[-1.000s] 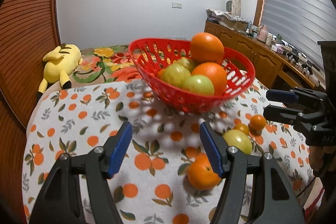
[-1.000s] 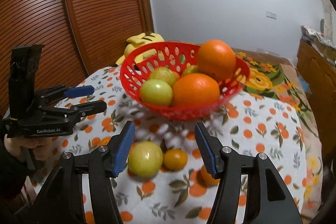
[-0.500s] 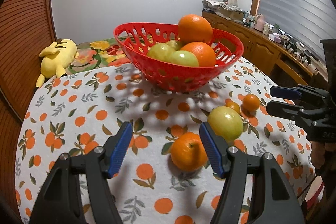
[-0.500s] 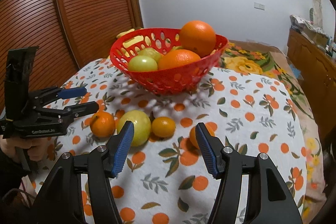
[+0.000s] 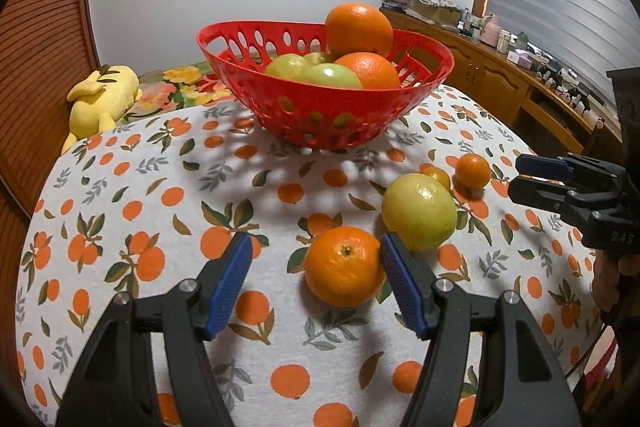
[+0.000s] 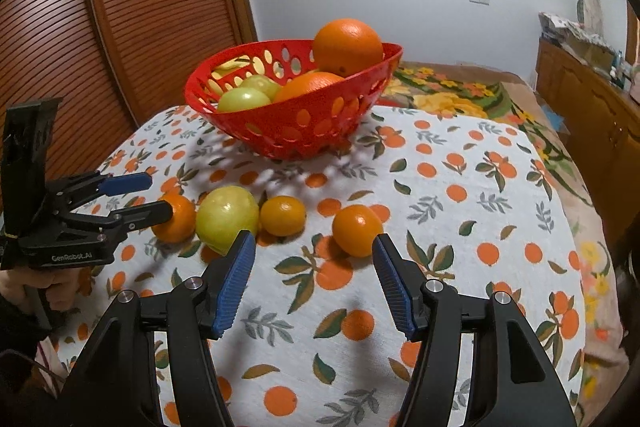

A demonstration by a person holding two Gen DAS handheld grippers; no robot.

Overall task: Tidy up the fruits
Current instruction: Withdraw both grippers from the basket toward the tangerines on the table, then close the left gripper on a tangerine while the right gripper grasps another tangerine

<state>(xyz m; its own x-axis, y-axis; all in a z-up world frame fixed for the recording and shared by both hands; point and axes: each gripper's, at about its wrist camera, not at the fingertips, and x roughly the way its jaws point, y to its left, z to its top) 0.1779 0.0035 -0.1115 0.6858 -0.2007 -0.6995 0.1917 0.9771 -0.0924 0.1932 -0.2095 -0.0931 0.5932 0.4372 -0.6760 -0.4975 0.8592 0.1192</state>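
A worktop (image 6: 500, 211) under an orange-print cloth stood before a white wall and slatted wooden doors. A yellow plush toy (image 5: 102, 99) lay beyond the worktop's far left corner. Near the far edge sat one red basket (image 5: 320, 115) holding two oranges and three green fruits. Four loose fruits lay toward the near edge: an orange (image 5: 344, 271), a green fruit (image 5: 418, 213) and two small tangerines (image 6: 283, 215) (image 6: 356, 230). The left gripper (image 5: 316, 283) was spread wide, the orange just beside its right finger, ungripped. The right gripper (image 6: 314, 281) was likewise wide, holding nothing.
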